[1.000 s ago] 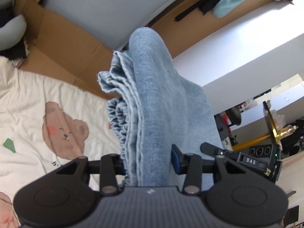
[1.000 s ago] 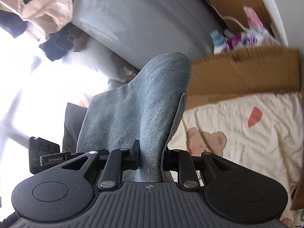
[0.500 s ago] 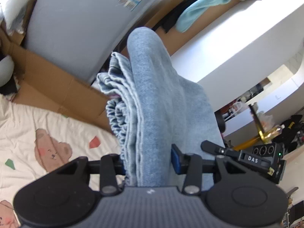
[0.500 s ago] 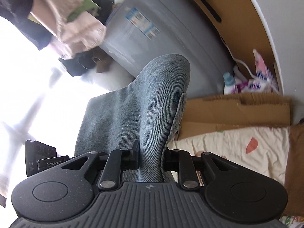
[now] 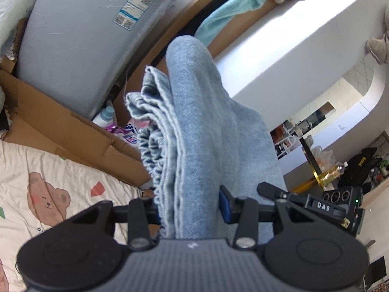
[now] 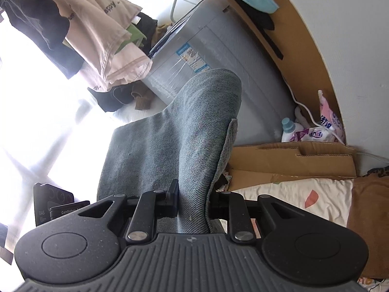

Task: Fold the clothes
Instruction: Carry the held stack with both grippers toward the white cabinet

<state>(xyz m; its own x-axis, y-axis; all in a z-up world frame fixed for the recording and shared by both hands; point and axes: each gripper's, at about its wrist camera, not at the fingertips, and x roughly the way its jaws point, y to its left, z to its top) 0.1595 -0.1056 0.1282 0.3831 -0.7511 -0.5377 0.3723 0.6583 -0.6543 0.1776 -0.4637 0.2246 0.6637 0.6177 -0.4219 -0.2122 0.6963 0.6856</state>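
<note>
Light blue denim jeans (image 5: 201, 131), cream bear-print sheet (image 5: 48, 182), brown cardboard (image 6: 291, 160).

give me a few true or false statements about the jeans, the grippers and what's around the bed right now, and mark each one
1. Both grippers are clamped on the jeans. True: left gripper, right gripper.
2. The bedsheet has a bear print. True.
3. The washing machine is bright red. False: it is grey.
4. The jeans lie flat on the bed. False: they are held up in the grippers.
5. A turquoise cloth hangs over the wooden board. True.
</note>
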